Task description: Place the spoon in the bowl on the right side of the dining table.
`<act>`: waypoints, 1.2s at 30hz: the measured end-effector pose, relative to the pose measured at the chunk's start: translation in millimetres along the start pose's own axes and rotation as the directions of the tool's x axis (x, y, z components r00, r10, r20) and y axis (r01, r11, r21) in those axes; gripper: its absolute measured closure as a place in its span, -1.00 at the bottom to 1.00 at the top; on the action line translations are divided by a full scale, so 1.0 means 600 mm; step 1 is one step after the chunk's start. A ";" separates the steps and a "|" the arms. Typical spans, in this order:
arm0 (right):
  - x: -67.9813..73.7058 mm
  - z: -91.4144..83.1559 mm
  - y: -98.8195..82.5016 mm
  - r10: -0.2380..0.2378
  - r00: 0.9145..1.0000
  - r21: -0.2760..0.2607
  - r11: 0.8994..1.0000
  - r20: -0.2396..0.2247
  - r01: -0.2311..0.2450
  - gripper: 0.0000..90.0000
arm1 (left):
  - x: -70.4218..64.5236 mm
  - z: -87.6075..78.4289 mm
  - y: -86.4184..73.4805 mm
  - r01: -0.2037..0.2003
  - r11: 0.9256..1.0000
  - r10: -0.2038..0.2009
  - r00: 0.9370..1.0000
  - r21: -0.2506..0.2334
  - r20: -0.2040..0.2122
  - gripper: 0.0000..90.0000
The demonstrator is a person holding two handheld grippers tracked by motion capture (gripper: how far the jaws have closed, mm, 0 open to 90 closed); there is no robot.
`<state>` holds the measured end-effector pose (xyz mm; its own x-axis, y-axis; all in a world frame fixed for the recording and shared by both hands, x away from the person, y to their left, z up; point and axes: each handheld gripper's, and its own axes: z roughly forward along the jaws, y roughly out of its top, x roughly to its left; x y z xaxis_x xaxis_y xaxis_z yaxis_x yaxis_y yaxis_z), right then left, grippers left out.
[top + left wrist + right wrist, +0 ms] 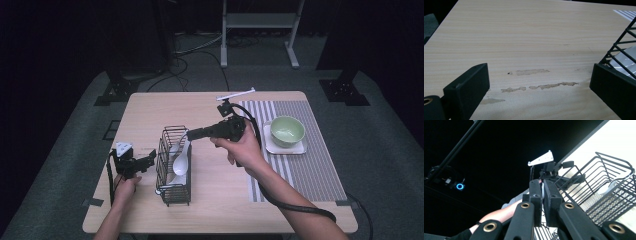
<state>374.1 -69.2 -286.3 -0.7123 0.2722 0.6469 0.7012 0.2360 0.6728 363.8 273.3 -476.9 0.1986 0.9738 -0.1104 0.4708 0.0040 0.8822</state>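
Black wire basket (173, 167) holds a glossy white spoon (182, 159), its handle clamped by the right gripper (192, 134). The left gripper (150, 159), jaws apart, touches the basket's side over pale wood table (145, 107).

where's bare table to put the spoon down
Bare wood lies between the basket and the striped mat, and along the far edge behind the basket. It is crowded left of the basket, where the left tongs sit, and around the bowl on the mat.
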 end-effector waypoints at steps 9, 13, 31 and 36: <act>0.010 -0.026 0.009 -0.004 1.000 -0.036 0.999 -0.014 0.004 0.91 | 0.000 0.000 0.000 0.000 1.000 0.000 1.000 -0.002 -0.002 -0.96; 0.013 -0.042 0.010 -0.006 1.000 -0.047 0.999 -0.008 0.005 0.91 | 0.000 0.000 0.000 0.000 1.000 0.000 1.000 -0.002 -0.002 -0.96; 0.002 -0.105 0.006 0.028 0.999 -0.106 0.994 0.026 -0.025 0.91 | 0.001 0.000 0.000 0.005 1.000 -0.005 1.000 -0.002 -0.002 -0.96; -0.002 -0.119 0.004 0.029 0.999 -0.118 0.993 0.036 -0.025 0.91 | 0.000 0.000 0.000 0.004 1.000 -0.004 1.000 -0.001 -0.002 -0.96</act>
<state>374.6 -135.5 -260.0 -0.6900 0.3126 0.6528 0.7101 0.1177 0.6942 364.0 273.4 -477.0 0.1946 0.9744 -0.1130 0.4708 0.0083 0.8822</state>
